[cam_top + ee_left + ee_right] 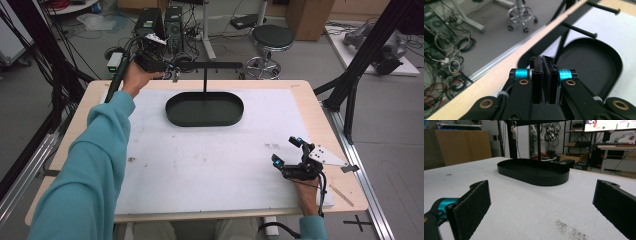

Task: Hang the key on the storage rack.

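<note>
Two hand-held grippers are over the table, well apart from each other. The left hand-held gripper is held up at the far left corner of the table, just beside the left end of a black bar that runs level above the tray. Its jaws are all but closed: in the left gripper view the two pads stand face to face with only a thin slit between them, and nothing can be seen held there. Past those pads lie the table's wooden edge and part of the tray.

The black oval tray sits on the white mat in the far middle of the table, with a thin black post rising from its far rim to the bar. The tray looks empty.

The right hand-held gripper rests low at the near right corner of the mat, pointing toward the tray. Its jaws are spread wide, with bare mat between the pads and nothing in its hold.

A round stool stands on the floor beyond the table.
</note>
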Demonstrator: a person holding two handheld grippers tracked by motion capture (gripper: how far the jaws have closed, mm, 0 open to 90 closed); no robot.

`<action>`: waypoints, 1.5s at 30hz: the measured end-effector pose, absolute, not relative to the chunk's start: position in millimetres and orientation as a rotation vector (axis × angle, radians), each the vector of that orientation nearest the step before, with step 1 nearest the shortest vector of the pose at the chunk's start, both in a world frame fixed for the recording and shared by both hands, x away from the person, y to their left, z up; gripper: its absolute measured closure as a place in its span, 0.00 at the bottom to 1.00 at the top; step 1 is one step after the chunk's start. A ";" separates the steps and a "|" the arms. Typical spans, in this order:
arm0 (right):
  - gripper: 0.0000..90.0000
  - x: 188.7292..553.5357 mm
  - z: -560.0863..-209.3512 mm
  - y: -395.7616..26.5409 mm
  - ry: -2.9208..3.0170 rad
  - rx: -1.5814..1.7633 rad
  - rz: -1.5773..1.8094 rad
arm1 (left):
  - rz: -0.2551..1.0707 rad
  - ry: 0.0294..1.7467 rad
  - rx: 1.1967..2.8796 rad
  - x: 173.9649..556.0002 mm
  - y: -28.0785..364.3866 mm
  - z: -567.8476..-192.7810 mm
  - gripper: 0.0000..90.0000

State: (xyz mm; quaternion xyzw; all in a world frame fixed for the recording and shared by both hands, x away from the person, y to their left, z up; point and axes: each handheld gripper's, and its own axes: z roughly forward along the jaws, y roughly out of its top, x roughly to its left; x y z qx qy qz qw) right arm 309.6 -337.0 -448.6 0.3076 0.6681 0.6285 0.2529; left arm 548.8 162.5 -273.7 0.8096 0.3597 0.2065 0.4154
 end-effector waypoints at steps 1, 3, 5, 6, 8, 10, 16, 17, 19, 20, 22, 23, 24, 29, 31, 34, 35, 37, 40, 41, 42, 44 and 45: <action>0.01 309.6 -448.7 -336.9 1.815 0.837 1.707 | 0.524 0.895 2.021 549.7 164.3 -273.7 0.86; 0.01 309.6 -448.7 -336.7 1.813 0.837 1.707 | 0.519 0.870 2.010 551.7 168.4 -274.9 0.71; 0.01 309.6 -448.7 -336.7 1.813 0.836 1.707 | 0.482 0.902 1.987 552.3 171.4 -275.8 0.56; 0.01 309.7 -448.7 -336.8 1.813 0.834 1.708 | 0.478 0.909 1.974 551.4 173.5 -276.1 0.50; 0.01 309.7 -448.7 -336.7 1.813 0.836 1.707 | 0.462 0.872 1.910 544.7 179.9 -278.2 0.36; 0.01 309.7 -448.7 -336.8 1.815 0.836 1.708 | 0.471 0.825 1.843 534.9 188.2 -280.7 0.23; 0.01 309.7 -448.6 -336.6 1.814 0.829 1.699 | 0.479 0.800 1.741 495.9 218.6 -285.5 0.02; 0.01 309.8 -448.7 -336.4 1.814 0.825 1.698 | 0.487 0.797 1.727 486.7 224.6 -285.8 0.02; 0.01 309.9 -448.7 -336.4 1.814 0.826 1.697 | 0.521 0.787 1.692 467.3 236.3 -287.3 0.02; 0.01 309.8 -448.7 -336.3 1.817 0.829 1.700 | 0.533 0.776 1.684 457.5 241.7 -288.7 0.02; 0.01 309.9 -448.7 -336.3 1.815 0.826 1.697 | 0.560 0.754 1.665 437.0 251.1 -293.2 0.02; 0.01 309.7 -448.7 -335.9 1.815 0.826 1.696 | 0.567 0.742 1.652 426.7 255.8 -296.2 0.02; 0.01 309.2 -448.7 -335.7 1.819 0.829 1.692 | 0.572 0.731 1.636 416.8 260.1 -300.0 0.02; 0.01 309.1 -448.7 -335.6 1.819 0.829 1.692 | 0.585 0.683 1.572 374.3 279.4 -330.0 0.02; 0.01 309.4 -448.7 -335.8 1.820 0.830 1.699 | 0.583 0.666 1.558 361.4 285.5 -343.5 0.02; 0.01 309.8 -448.7 -336.3 1.814 0.826 1.698 | 0.583 0.665 1.545 344.8 289.2 -361.8 0.02; 0.01 309.2 -448.8 -335.7 1.817 0.829 1.697 | 0.593 0.660 1.556 339.7 289.0 -367.0 0.02; 0.01 309.2 -448.7 -335.8 1.820 0.830 1.699 | 0.595 0.658 1.575 330.6 288.0 -377.1 0.02; 0.01 310.2 -448.8 -337.2 1.816 0.835 1.706 | 0.587 0.660 1.577 320.6 284.9 -393.1 0.02; 0.01 310.1 -448.8 -337.1 1.818 0.830 1.703 | 0.586 0.664 1.573 317.6 284.6 -398.2 0.02; 0.01 310.1 -448.8 -336.7 1.816 0.826 1.704 | 0.580 0.667 1.566 314.9 284.3 -402.9 0.02; 0.01 310.2 -448.8 -336.7 1.816 0.820 1.702 | 0.576 0.680 1.555 310.4 283.5 -410.6 0.02; 0.01 309.9 -448.7 -336.5 1.816 0.824 1.701 | 0.576 0.674 1.547 307.6 283.3 -414.2 0.02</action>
